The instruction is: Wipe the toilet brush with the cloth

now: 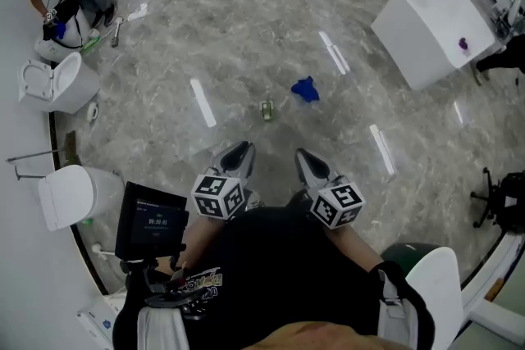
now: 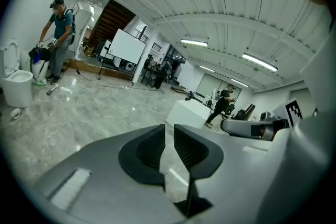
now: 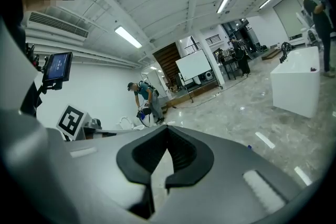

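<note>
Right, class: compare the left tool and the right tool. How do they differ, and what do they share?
Left tool has a narrow gap between its jaws; right tool has its jaws shut. In the head view the left tool slants right, the right tool slants left. Both are empty and short of the blue cloth on the floor.

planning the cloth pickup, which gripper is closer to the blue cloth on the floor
Right. The right gripper points almost straight at the blue cloth, which lies ahead of it. The left gripper sits further off to the cloth's left. Neither touches it.
</note>
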Demonstrator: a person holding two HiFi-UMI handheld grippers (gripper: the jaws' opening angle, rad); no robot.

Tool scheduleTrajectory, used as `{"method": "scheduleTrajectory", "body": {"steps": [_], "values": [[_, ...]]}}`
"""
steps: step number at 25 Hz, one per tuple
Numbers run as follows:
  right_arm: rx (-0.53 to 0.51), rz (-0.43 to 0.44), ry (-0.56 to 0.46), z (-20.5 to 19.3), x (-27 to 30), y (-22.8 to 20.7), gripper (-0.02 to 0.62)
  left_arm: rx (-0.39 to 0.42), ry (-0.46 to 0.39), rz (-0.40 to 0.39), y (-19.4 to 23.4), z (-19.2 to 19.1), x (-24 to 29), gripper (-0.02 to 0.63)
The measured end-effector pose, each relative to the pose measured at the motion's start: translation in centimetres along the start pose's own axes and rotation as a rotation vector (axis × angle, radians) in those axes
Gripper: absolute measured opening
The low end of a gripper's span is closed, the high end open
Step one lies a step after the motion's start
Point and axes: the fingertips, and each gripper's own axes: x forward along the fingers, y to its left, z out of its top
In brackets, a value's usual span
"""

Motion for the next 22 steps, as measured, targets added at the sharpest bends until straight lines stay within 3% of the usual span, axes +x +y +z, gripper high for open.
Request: {"method": "scheduleTrajectory", "body": {"steps": [3,7,11,17,22], "values": [[0.000,-0.009,0.005,1.1,0.3,-1.5,0.002,-0.011,0.002,0.027,0.5,0.9,1.3,0.060],[-0.026,0.021,-0.004,5.0,2.6,-7.4,0.002,-0.038,-0.033,0.060,0.3,3.2,7.8,0.060],[0.028,0.065,0.043,6.7,3.7,-13.7,0.002,-0.057,-0.001,0.125,-1.5,3.1,12.9,0.060],[0.028,0.164,0.114,8.3,7.7,-22.3,0.003,-0.079,0.064,0.205,-2.6,2.0,21.8,0.060],[0.018,0.214,0.192,8.7,9.1,-25.3,0.002,-0.113,0.091,0.277,-2.5,1.8,24.4,0.060]]}}
